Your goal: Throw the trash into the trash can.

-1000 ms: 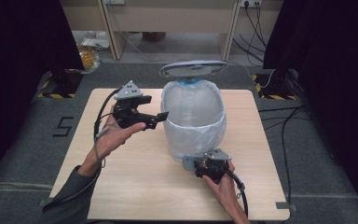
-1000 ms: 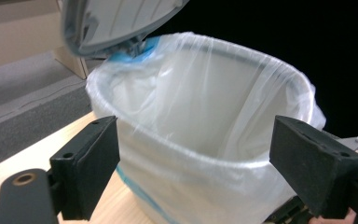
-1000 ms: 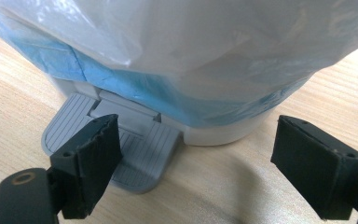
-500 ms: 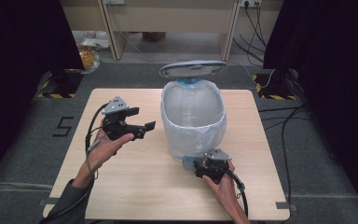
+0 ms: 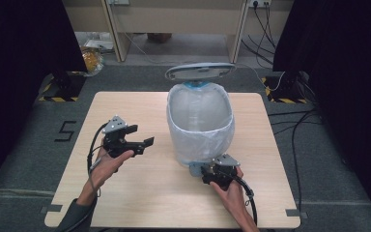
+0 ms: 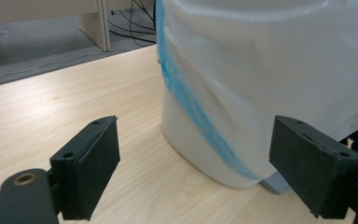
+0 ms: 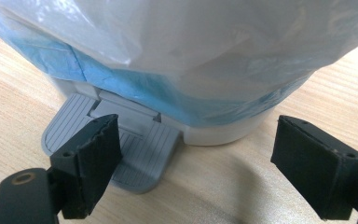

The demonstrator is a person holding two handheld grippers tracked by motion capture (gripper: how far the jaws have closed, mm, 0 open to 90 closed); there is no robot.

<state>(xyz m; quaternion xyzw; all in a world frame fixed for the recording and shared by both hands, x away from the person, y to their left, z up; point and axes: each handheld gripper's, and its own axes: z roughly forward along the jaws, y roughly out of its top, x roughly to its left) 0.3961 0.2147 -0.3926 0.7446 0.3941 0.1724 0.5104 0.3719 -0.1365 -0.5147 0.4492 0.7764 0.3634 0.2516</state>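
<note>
A white pedal bin (image 5: 200, 130) lined with a clear white bag over a blue one stands mid-table, its grey lid (image 5: 200, 71) raised at the back. My left gripper (image 5: 144, 134) hovers low over the table to the left of the bin, open, with nothing between its fingers. In the left gripper view it (image 6: 193, 126) faces the bin's lower wall (image 6: 200, 144). My right gripper (image 5: 206, 168) sits at the bin's front foot. In the right gripper view it (image 7: 198, 121) is open, and its left jaw lies over the grey ribbed pedal (image 7: 140, 154).
The light wooden table (image 5: 125, 198) has bare room left and right of the bin. Behind it are desk legs and floor cables (image 5: 290, 130). A yellow bag (image 5: 91, 60) lies on the floor at back left, and a "5" mark (image 5: 66, 130) is beside the table.
My left gripper has dropped from beside the bin's rim and drawn back to the left, low over the table. The right gripper and the raised lid have stayed put.
</note>
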